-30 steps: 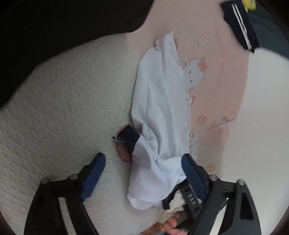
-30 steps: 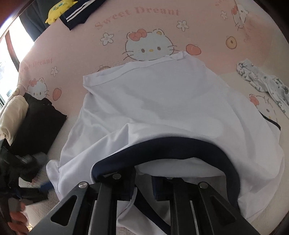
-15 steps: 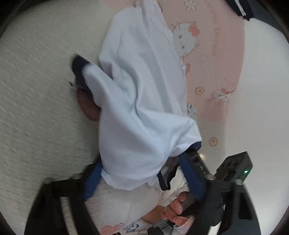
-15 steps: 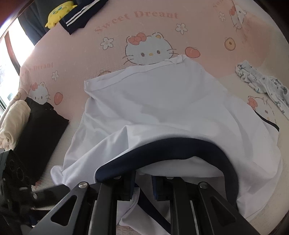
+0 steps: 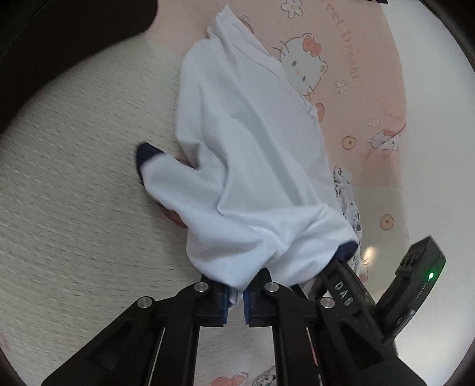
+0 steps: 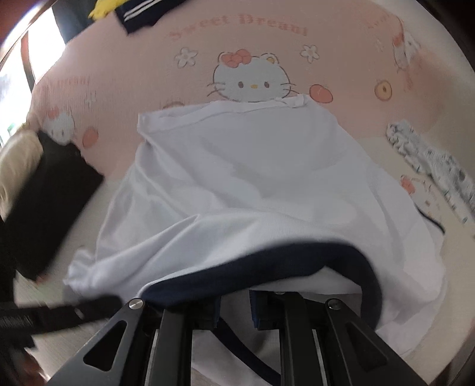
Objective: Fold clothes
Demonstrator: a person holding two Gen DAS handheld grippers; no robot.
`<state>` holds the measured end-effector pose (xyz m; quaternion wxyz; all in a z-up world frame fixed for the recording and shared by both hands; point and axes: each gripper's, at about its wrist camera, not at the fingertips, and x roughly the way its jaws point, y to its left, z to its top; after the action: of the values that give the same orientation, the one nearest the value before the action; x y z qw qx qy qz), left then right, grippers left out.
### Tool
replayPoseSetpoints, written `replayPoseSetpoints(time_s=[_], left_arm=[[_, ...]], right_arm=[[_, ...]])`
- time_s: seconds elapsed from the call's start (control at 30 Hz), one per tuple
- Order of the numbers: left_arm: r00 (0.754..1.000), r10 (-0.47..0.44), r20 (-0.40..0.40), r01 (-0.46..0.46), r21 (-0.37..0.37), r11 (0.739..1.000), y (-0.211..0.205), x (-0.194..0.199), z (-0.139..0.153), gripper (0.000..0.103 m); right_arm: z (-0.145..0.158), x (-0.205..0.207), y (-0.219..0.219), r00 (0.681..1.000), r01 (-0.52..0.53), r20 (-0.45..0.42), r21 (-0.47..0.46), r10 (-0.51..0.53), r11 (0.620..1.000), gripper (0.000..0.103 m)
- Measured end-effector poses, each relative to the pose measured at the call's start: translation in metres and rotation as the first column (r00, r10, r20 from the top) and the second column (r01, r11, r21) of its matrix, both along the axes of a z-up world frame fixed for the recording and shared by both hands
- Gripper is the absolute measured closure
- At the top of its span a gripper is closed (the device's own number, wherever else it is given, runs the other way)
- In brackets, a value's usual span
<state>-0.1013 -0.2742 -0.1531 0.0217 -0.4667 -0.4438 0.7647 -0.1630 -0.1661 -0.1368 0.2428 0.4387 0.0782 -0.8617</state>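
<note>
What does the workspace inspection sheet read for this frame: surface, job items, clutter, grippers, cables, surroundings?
Surface: pink cartoon-cat bedsheet beside a cream textured cover.
Job's things: white shirt with navy collar, spread and rumpled.
Clutter: folded black garment, cream garment, patterned cloth, navy striped garment, yellow item.
Grippers: left gripper shut on shirt edge; right gripper at the collar, jaws slightly apart, hold unclear.
Cables: nothing seen.
Surroundings: bright window, far left.

Shirt (image 6: pixel 252 178) on bedsheet (image 6: pixel 148 74), folded clothes (image 6: pixel 44 193) left, patterned garment (image 6: pixel 430 166) right
</note>
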Motion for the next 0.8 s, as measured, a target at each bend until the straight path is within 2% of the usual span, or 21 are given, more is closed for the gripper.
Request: replayPoseSetpoints(time_s=[0.07, 0.17, 0.3, 0.43, 0.5, 0.53, 0.63, 0.7, 0.77, 0.8], left_arm=[[1.0, -0.001, -0.003, 0.001, -0.007, 1.0, -0.004, 0.005, 0.004, 0.098], [1.0, -0.002, -0.001, 0.002, -0.031, 1.0, -0.005, 0.01, 0.009, 0.098], [1.0, 0.004, 0.017, -0.003, -0.057, 0.998, 0.004, -0.003, 0.012, 0.098], [0.999, 0.047, 0.025, -0.047, -0.024, 0.999, -0.004, -0.008, 0.009, 0.098], [0.999, 0.026, 0.026, -0.027, 0.043, 0.999, -0.003, -0.012, 0.005, 0.098], [1.0, 0.008, 0.025, -0.009, 0.04, 0.999, -0.001, -0.012, 0.007, 0.098], [0.999, -0.047, 0.012, 0.047, 0.001, 0.999, 0.007, -0.015, 0.015, 0.098], [0.999, -0.054, 0.002, 0.054, 0.012, 0.998, 0.006, -0.012, 0.02, 0.097], [1.0, -0.02, -0.014, 0.021, 0.056, 0.998, 0.001, -0.009, 0.023, 0.094], [1.0, 0.004, -0.023, -0.002, 0.08, 0.997, -0.002, -0.007, 0.025, 0.09]], right_arm=[[-0.001, 0.006, -0.002, 1.0, 0.001, -0.016, 0.066, 0.0, 0.998, 0.09], [-0.003, 0.003, 0.011, 0.999, 0.047, 0.012, 0.071, -0.048, 0.996, 0.09], [-0.004, -0.001, 0.028, 0.993, 0.107, 0.05, 0.081, -0.111, 0.991, 0.091], [-0.006, -0.005, 0.045, 0.981, 0.166, 0.087, 0.093, -0.174, 0.982, 0.096], [-0.007, -0.007, 0.054, 0.973, 0.196, 0.105, 0.1, -0.206, 0.976, 0.096], [-0.007, -0.009, 0.058, 0.968, 0.21, 0.117, 0.096, -0.221, 0.973, 0.096], [-0.008, -0.014, 0.074, 0.952, 0.238, 0.208, -0.049, -0.223, 0.97, 0.093], [-0.008, -0.017, 0.084, 0.942, 0.254, 0.261, -0.133, -0.213, 0.958, 0.093], [-0.007, -0.017, 0.084, 0.944, 0.25, 0.251, -0.122, -0.214, 0.961, 0.084], [-0.007, -0.017, 0.085, 0.945, 0.247, 0.248, -0.115, -0.213, 0.962, 0.076]])
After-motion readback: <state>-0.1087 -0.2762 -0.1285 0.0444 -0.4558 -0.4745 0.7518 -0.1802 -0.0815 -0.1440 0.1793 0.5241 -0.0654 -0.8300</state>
